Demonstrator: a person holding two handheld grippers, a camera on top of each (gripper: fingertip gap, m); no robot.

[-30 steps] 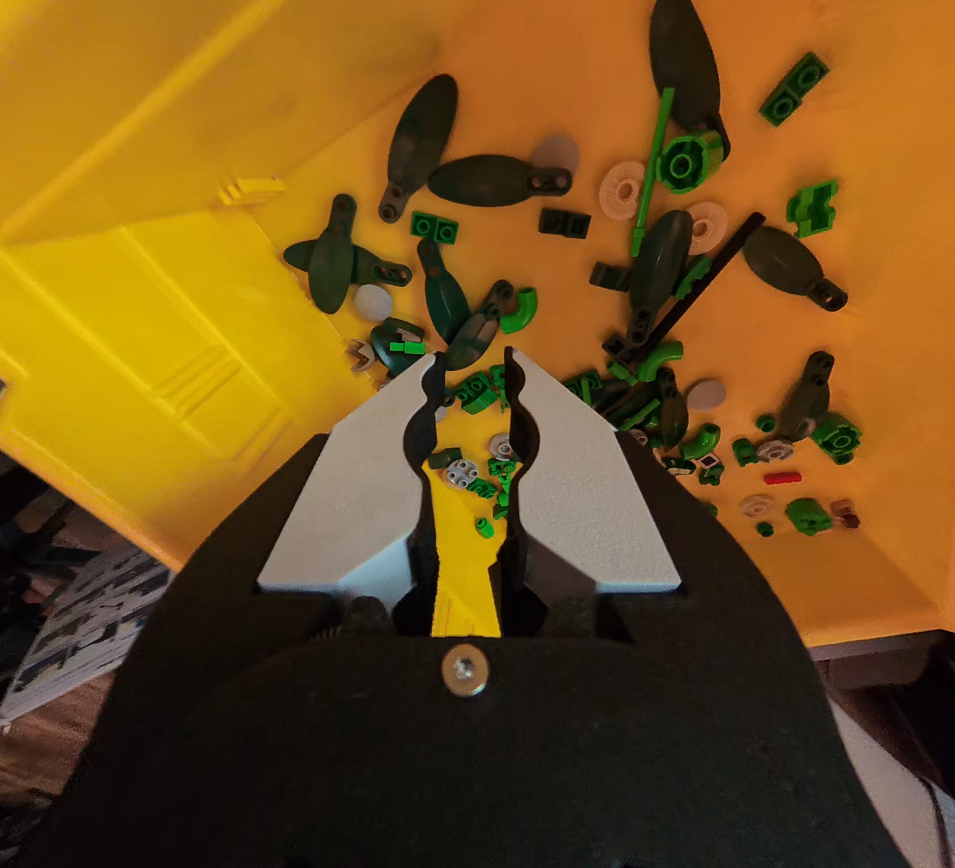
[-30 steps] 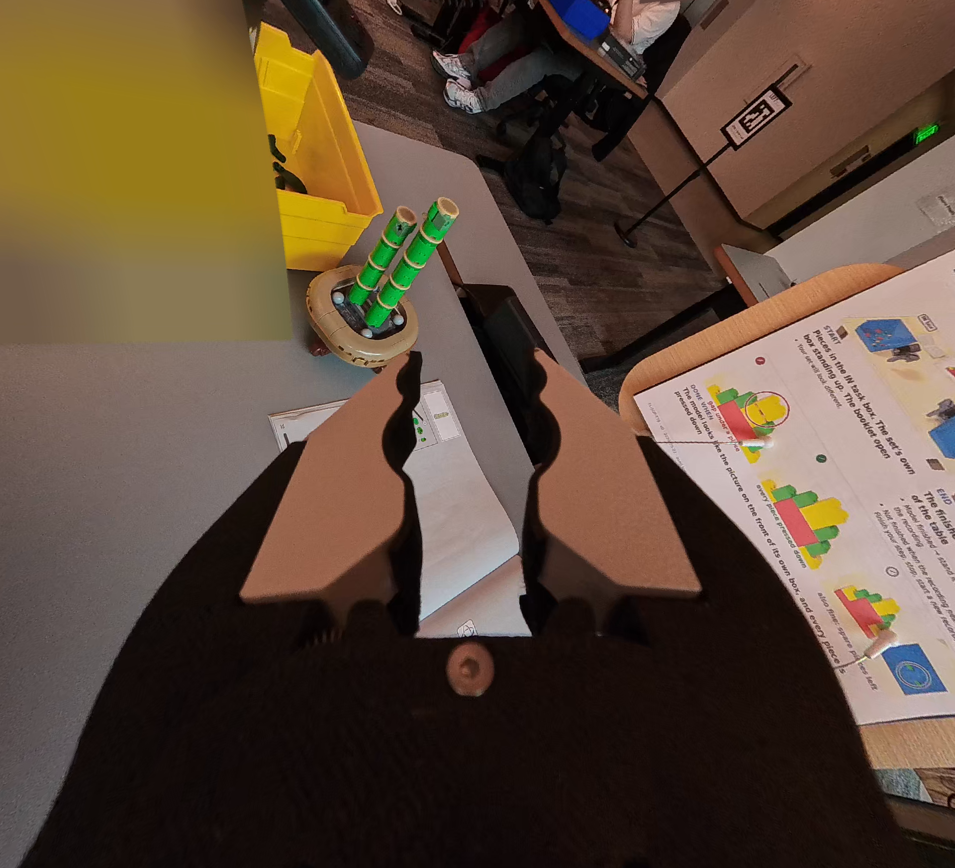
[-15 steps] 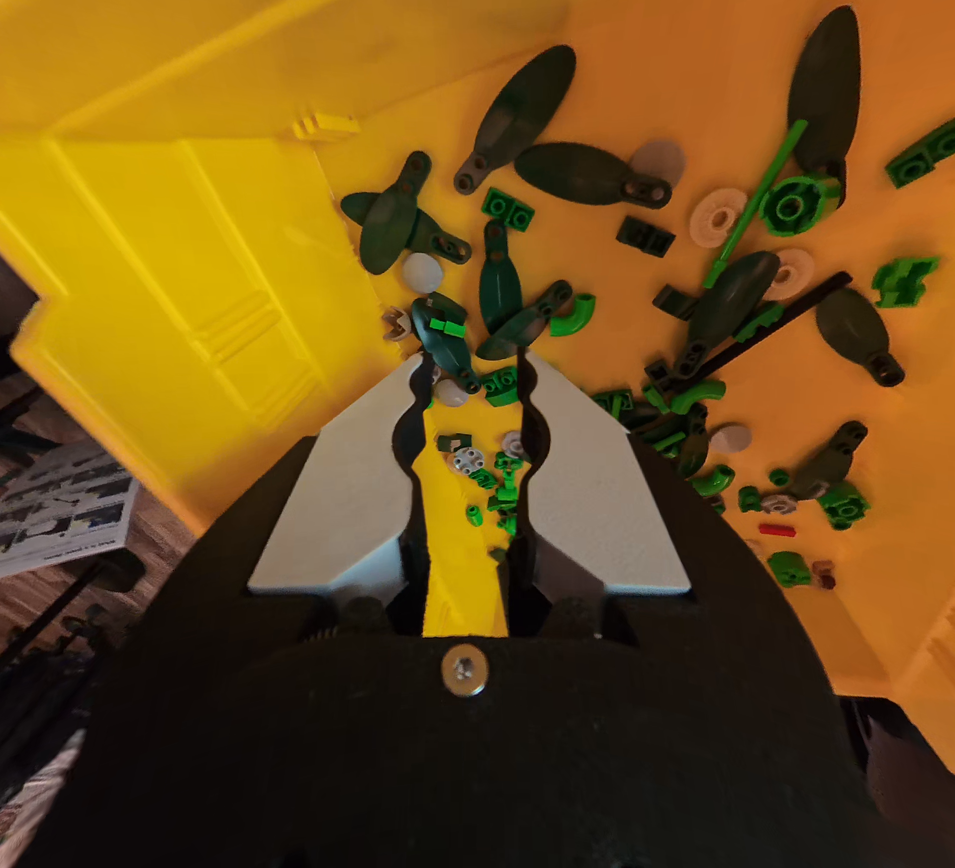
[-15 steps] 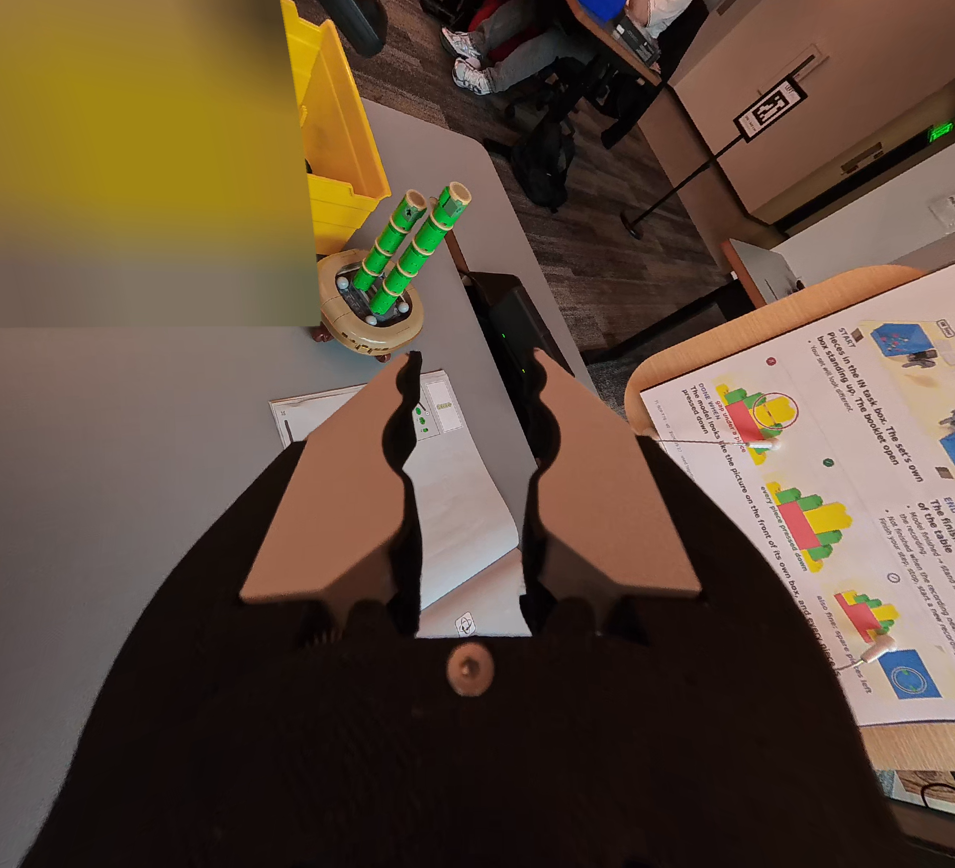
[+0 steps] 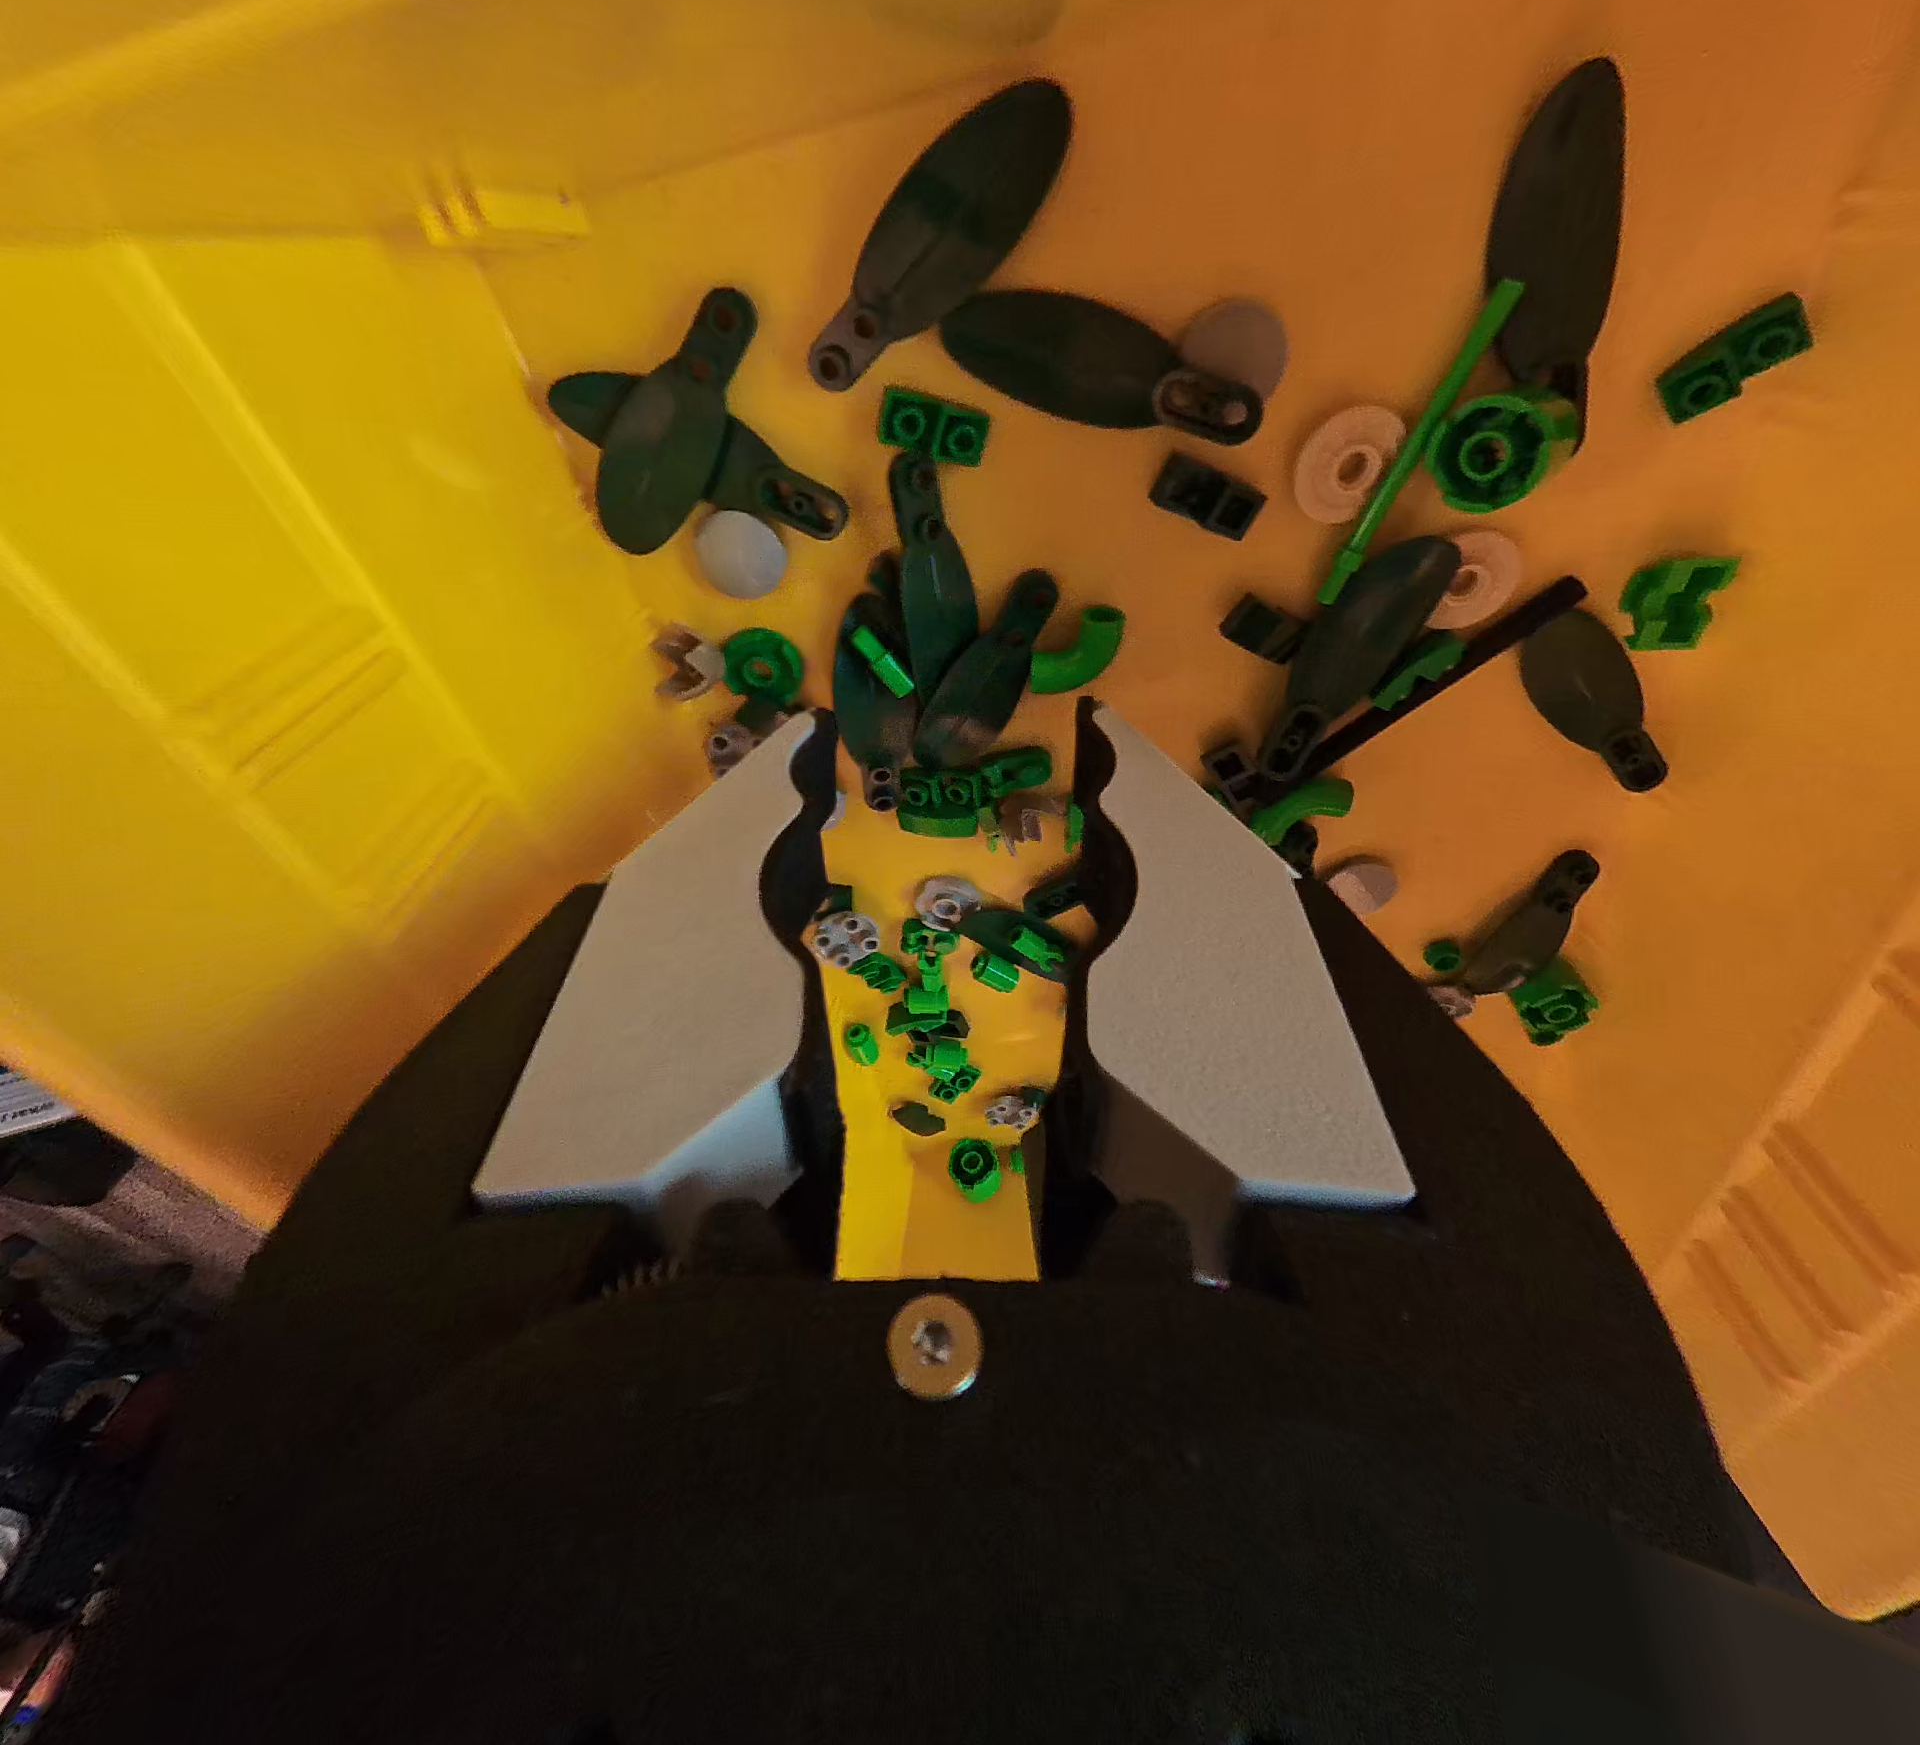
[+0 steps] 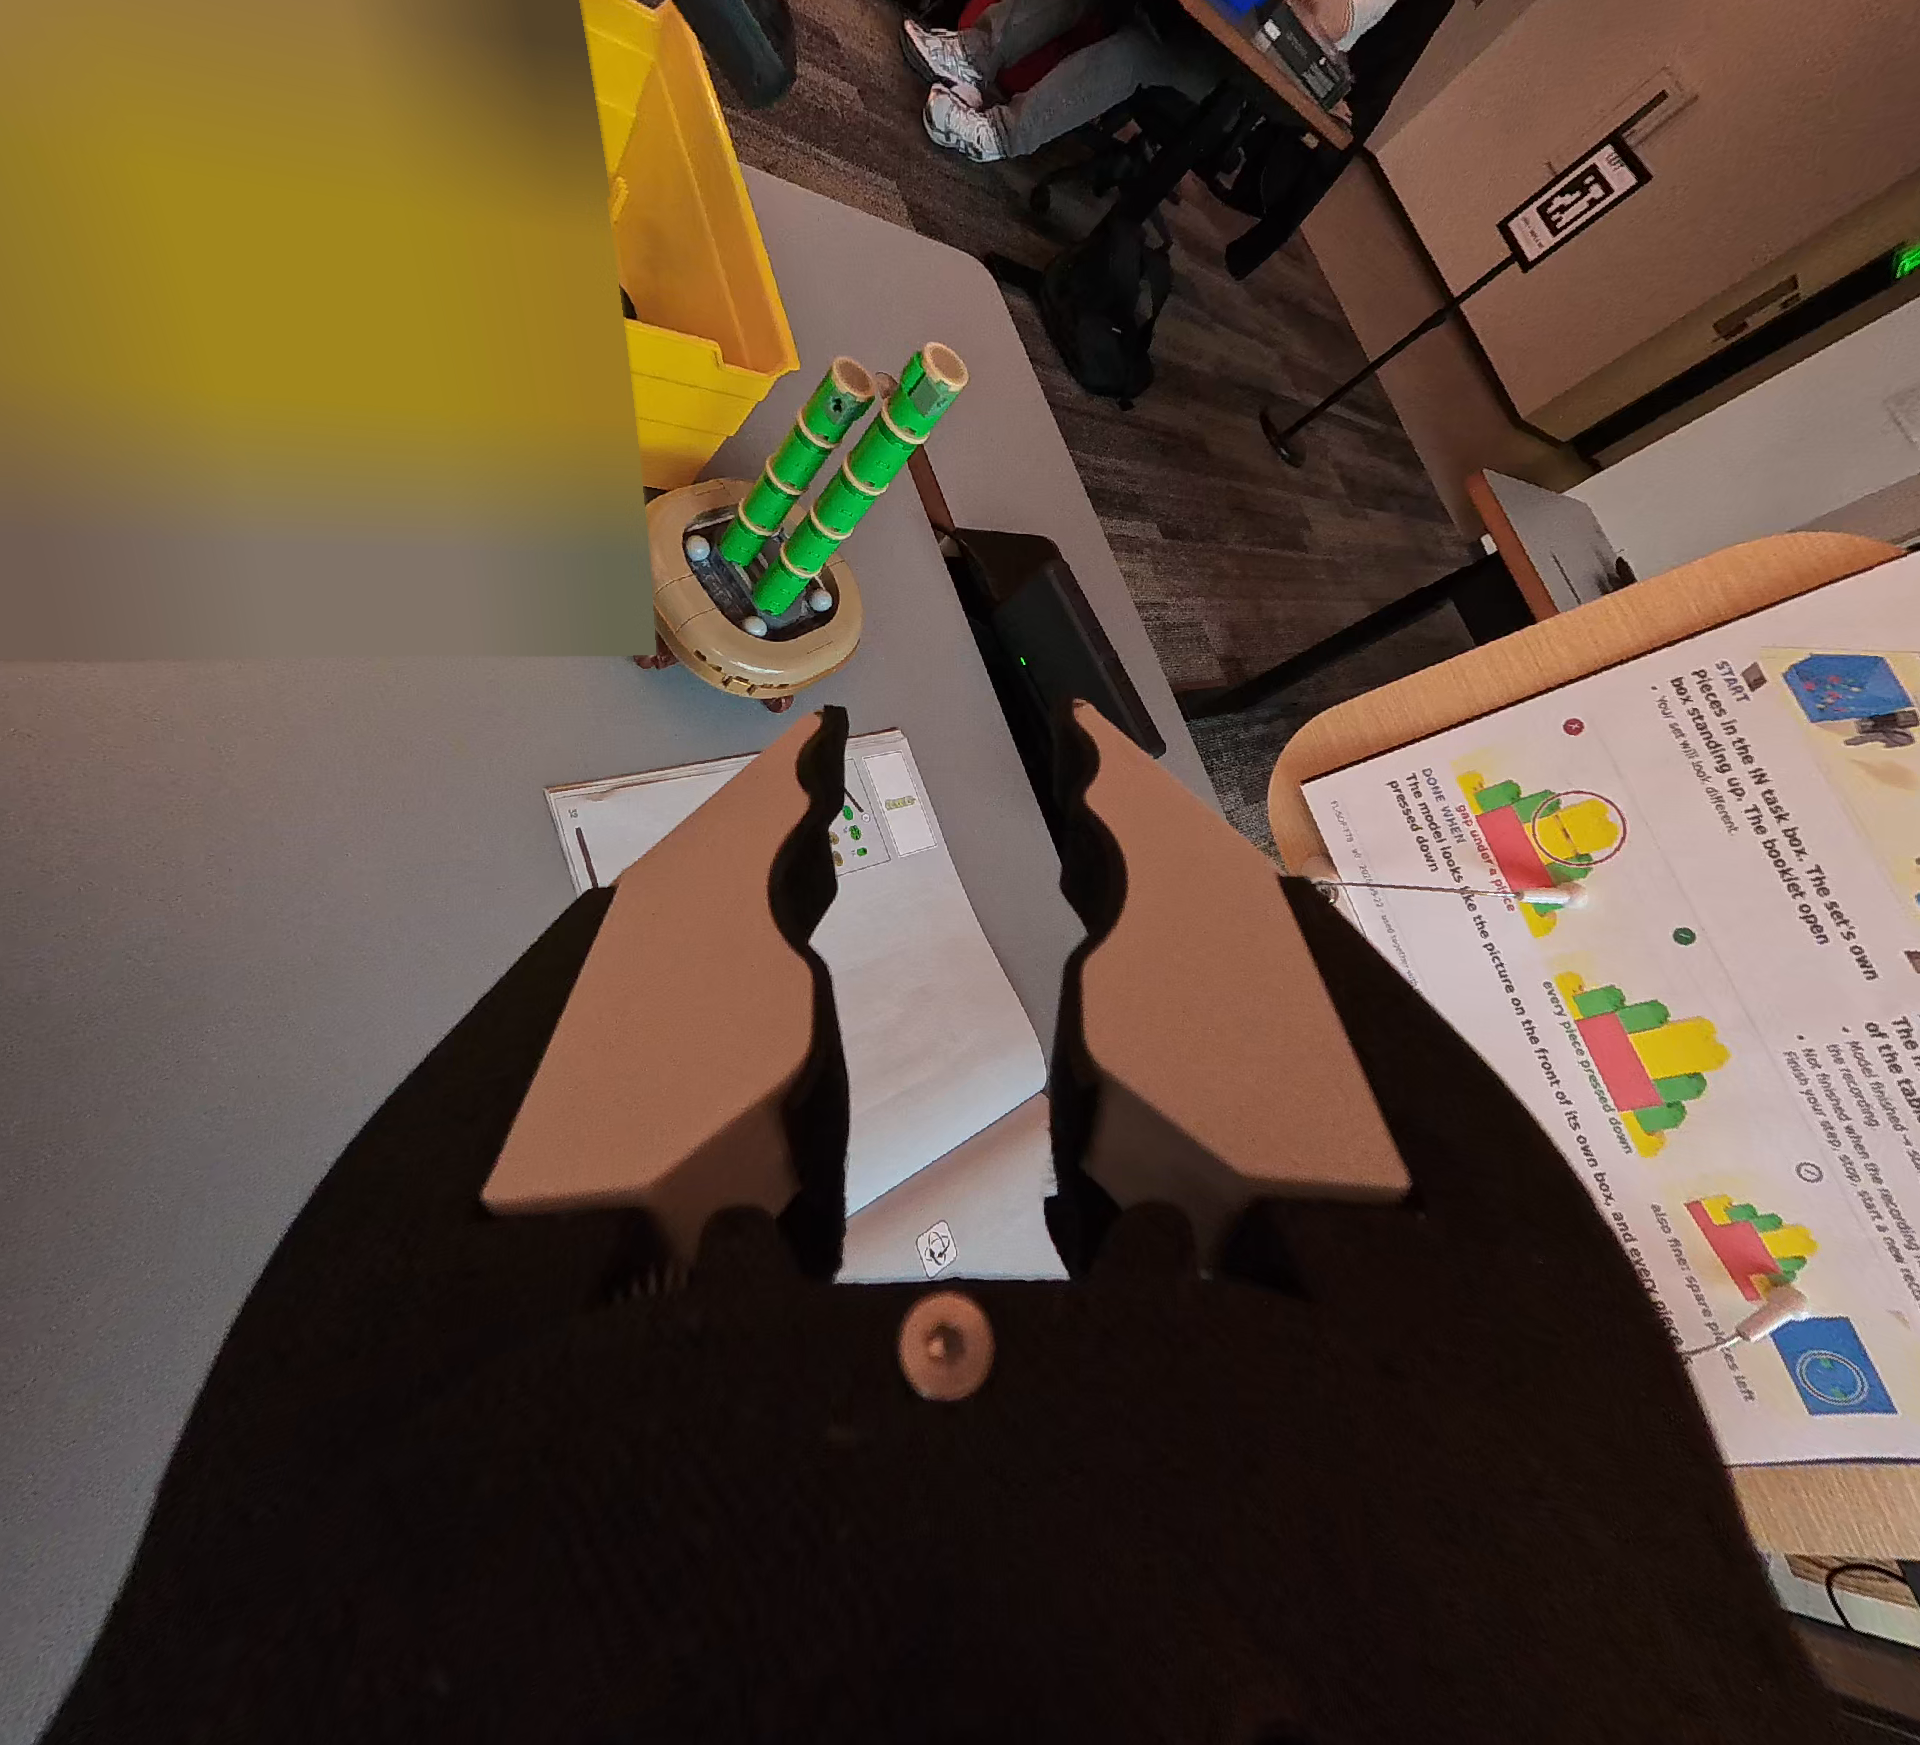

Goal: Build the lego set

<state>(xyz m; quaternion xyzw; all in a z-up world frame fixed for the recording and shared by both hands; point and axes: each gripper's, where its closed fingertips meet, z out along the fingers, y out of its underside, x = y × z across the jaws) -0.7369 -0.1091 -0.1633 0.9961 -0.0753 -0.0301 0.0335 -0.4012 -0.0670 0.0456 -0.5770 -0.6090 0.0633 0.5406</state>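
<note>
Since the earlier frame the left gripper (image 5: 951, 760), jaws spread and empty, has been lowered into the yellow plastic bin (image 5: 312, 552) towards loose green lego pieces (image 5: 925, 989) at centre frame, presumably for picking, while the right gripper (image 6: 951, 765), likewise spread, is held idle above the grey table (image 6: 260, 864) below the half-built green bamboo model (image 6: 800, 511).

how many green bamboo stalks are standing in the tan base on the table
2. The left stalk and the right stalk stand side by side, leaning the same way, in the tan base beside the yellow bin. None looks hidden.
</note>
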